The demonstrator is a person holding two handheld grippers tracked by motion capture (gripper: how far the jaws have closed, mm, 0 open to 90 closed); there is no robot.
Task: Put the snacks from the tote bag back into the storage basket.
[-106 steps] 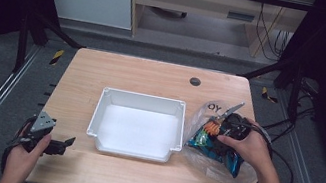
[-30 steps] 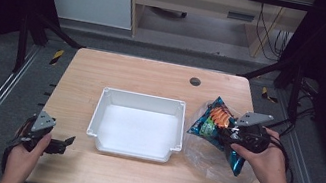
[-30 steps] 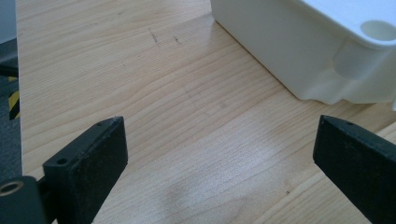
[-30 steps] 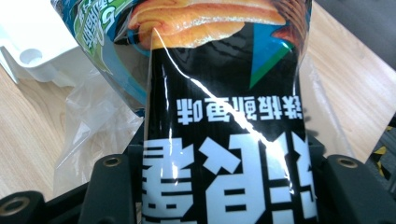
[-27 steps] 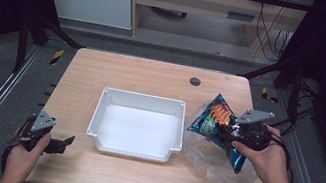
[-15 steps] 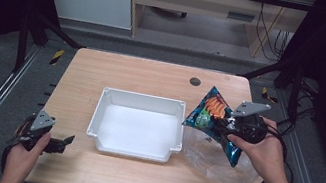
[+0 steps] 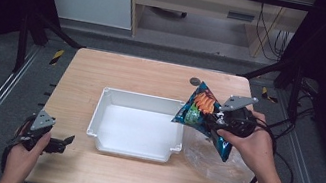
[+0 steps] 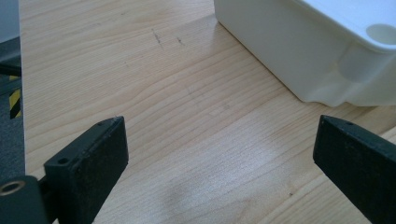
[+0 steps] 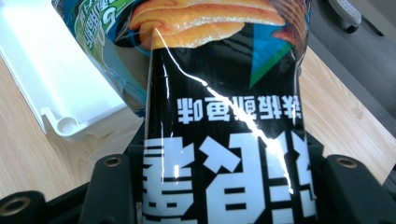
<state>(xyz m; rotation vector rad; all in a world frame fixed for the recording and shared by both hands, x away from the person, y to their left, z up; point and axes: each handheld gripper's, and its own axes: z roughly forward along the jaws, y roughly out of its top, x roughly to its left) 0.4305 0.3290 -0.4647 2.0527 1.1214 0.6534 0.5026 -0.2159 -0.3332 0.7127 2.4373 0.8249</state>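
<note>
We note the wooden surface (image 7: 153, 77) carrying a white tray (image 7: 137, 125) at its middle, with nothing inside it. Right of the tray lies a crumpled clear plastic bag (image 7: 219, 162), touching the tray's right wall. Above that bag, the right tongs (image 7: 219, 121) are clenched on a blue-and-black snack packet (image 7: 200, 111), held tilted off the surface, its upper end over the tray's right rim. At the near left corner, the left tongs (image 7: 63, 141) sit low over bare wood, jaws spread wide and gripping nothing. A small dark disc (image 7: 195, 81) lies near the far edge.
</note>
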